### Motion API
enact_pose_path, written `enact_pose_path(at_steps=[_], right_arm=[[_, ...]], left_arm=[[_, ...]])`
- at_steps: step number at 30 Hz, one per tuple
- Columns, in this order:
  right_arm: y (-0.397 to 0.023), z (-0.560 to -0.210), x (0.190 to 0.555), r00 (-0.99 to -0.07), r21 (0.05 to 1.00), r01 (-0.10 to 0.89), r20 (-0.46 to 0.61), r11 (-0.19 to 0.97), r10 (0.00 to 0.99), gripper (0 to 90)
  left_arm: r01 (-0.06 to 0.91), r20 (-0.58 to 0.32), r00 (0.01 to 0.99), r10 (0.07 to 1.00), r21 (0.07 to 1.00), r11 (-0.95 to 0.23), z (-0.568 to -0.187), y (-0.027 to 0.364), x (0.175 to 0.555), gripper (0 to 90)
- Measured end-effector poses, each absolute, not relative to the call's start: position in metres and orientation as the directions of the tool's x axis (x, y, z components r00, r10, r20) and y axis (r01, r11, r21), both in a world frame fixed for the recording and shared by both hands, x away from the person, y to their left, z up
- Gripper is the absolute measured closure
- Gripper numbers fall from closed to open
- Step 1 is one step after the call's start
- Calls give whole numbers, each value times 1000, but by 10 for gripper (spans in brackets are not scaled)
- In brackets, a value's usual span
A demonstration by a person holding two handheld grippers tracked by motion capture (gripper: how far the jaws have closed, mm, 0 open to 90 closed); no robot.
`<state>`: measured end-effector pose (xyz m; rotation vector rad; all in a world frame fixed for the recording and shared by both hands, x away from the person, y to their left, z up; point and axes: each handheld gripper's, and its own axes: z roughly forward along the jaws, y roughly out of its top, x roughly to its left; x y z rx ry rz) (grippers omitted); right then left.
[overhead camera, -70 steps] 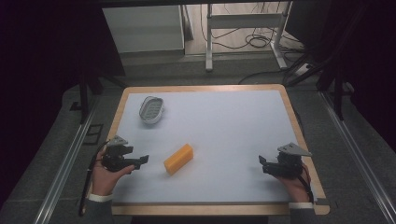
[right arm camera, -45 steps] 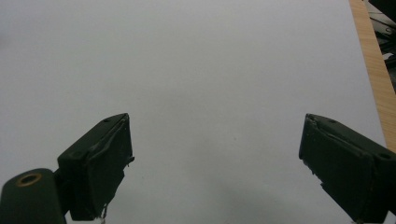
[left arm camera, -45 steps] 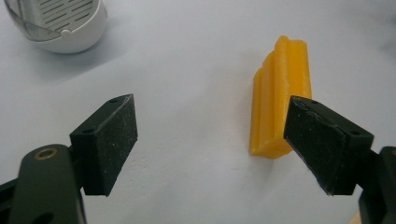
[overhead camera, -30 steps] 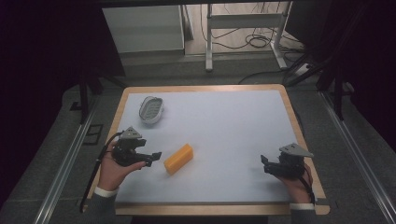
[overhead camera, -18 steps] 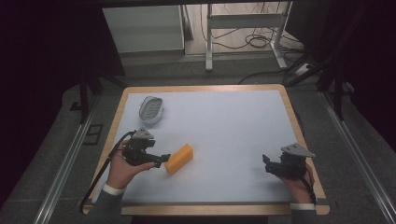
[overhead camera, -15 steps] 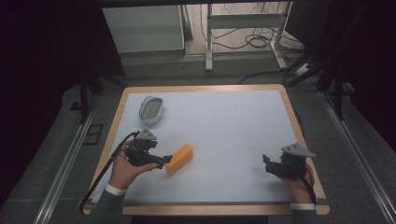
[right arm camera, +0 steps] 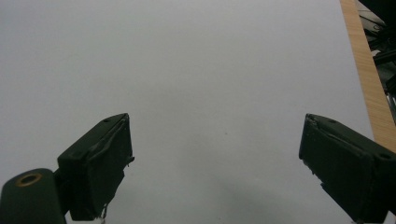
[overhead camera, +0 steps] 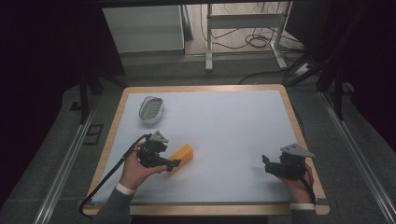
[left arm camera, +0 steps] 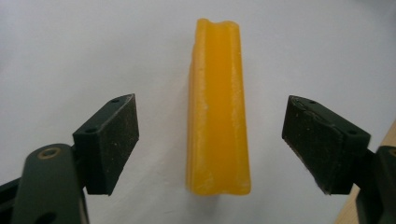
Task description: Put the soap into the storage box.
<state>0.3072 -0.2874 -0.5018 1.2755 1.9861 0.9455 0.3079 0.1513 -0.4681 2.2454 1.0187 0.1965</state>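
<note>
Yellow grooved block [left arm camera: 218, 107] lying flat on white table [overhead camera: 233, 126], left gripper [left arm camera: 210, 149] jaws spread wide astride it, untouching, right gripper [right arm camera: 215, 172] released, empty.

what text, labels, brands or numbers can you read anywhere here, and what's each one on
None: no readable text, label, brand or number in any of the views.
The yellow block has bare faces with no print.
The pale oval dish is too small to show any marking.
The left hand-held gripper and right hand-held gripper have plain black pads with no lettering.
The white table top carries no signs.
</note>
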Motion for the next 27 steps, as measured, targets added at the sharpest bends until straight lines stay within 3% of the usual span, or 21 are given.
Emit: enact_pose_path(at_steps=[6, 9, 18, 24, 27], right_arm=[[-287, -502, 307, -370, 813, 505, -101, 291, 924, 98], [-288, -502, 308, -366, 813, 505, -100, 288, 925, 98], [-290, -502, 308, -364, 814, 506, -99, 285, 926, 98], [-291, -504, 309, -358, 810, 513, -99, 284, 928, 98], [-290, -503, 308, -358, 809, 514, -101, 286, 928, 99]], left_arm=[[623, -120, 689, 714, 601, -501, -469, 137, 315, 220], [614, -70, 682, 728, 596, -518, -471, 128, 317, 252], [642, -72, 667, 741, 559, -524, -483, 122, 324, 322], [667, -108, 667, 737, 527, -526, -494, 123, 328, 430], [693, -141, 655, 743, 504, -515, -497, 123, 329, 546]])
